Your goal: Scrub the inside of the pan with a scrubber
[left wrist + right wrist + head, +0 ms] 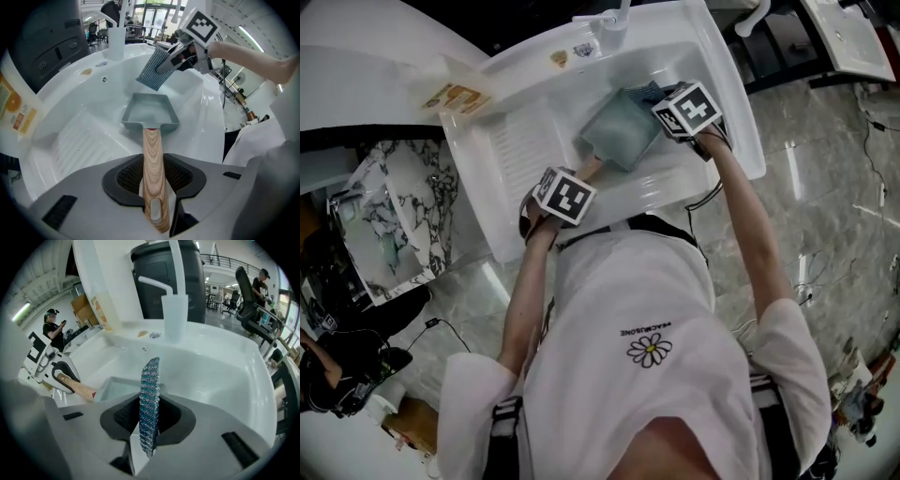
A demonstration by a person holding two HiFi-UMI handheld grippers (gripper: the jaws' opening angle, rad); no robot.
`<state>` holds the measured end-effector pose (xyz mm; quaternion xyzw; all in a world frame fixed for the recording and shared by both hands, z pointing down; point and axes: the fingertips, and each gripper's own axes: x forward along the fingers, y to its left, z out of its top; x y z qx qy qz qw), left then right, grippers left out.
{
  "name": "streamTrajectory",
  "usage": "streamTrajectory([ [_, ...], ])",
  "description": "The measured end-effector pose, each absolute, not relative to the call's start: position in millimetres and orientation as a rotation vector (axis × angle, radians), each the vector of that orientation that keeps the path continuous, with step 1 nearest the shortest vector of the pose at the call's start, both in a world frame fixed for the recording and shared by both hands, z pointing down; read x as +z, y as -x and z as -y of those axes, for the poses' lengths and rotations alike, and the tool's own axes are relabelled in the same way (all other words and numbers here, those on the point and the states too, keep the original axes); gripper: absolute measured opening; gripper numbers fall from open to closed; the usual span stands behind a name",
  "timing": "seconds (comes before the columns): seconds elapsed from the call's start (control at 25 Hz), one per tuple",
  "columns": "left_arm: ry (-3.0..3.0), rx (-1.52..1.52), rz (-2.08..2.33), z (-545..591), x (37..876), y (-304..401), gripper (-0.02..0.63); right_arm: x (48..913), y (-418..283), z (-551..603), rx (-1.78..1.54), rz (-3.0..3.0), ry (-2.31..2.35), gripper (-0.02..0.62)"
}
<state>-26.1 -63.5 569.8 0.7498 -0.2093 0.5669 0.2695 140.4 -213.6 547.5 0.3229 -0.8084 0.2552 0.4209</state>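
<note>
My left gripper [153, 180] is part way closed, and its two pads pinch the wooden handle [152, 154] of the pan [150, 112]. The pan sits low in the white sink [70, 117], open side up. My right gripper [149, 420] is squeezed on the blue scrubber [150, 394], which stands up thin between the pads. The scrubber hangs over the far side of the pan and does not touch it.

Here is what could go wrong. I hold the pan only by its handle, so a hard push on one side may make it roll or tip. The scrubber is soft and held by its edge, so I think it may fold or slip out when I press. If I come down too fast, the gripper itself may bang the pan's wall.

Some things I cannot see. I cannot tell if the pan rests on the sink floor. In the head view, each gripper's marked cube [564, 195] hides its jaws. I cannot tell if the pan is dirty inside.
</note>
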Motion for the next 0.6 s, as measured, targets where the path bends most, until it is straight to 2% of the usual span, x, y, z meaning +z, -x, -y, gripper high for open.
streamTrajectory([
  [0.6,-2.025,1.524,0.575,68,574,33,0.14,624,-129,232,0.659,1.796,-0.716,0.057],
])
